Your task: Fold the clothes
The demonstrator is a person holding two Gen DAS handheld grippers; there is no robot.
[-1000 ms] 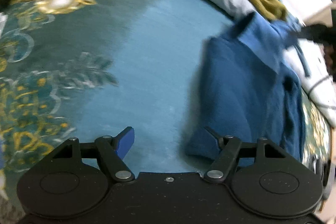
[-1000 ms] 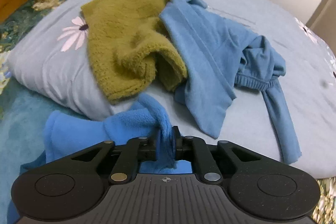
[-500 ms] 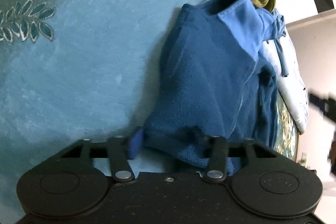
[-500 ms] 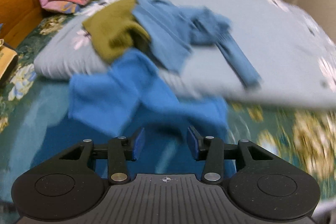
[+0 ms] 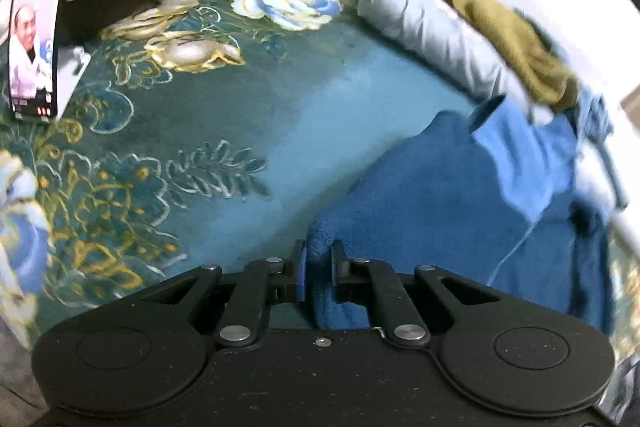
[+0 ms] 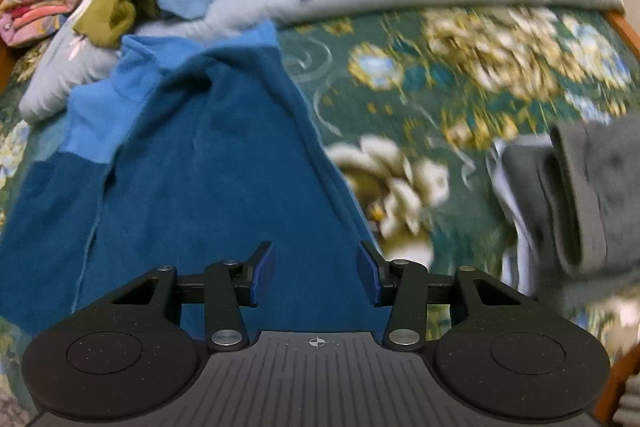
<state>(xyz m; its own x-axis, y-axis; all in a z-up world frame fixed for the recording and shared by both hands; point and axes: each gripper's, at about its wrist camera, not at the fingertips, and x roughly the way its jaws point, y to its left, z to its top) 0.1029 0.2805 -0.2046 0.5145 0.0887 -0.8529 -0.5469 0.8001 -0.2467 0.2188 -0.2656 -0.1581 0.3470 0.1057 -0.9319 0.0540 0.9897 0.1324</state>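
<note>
Two grippers, two different states. The left gripper (image 5: 319,269) was spread wide a second ago; now its fingers have clamped on a corner of the blue fleece garment (image 5: 448,203), which runs from the pads toward two o'clock over the floral bedspread (image 5: 224,107). The right gripper (image 6: 316,273), pinching the fleece (image 6: 208,163) a second ago, now hovers above it with fingers apart, the cloth spreading toward eleven o'clock. Likely the garment is being spread flat, the right side needing a fresh hold before folding.
</note>
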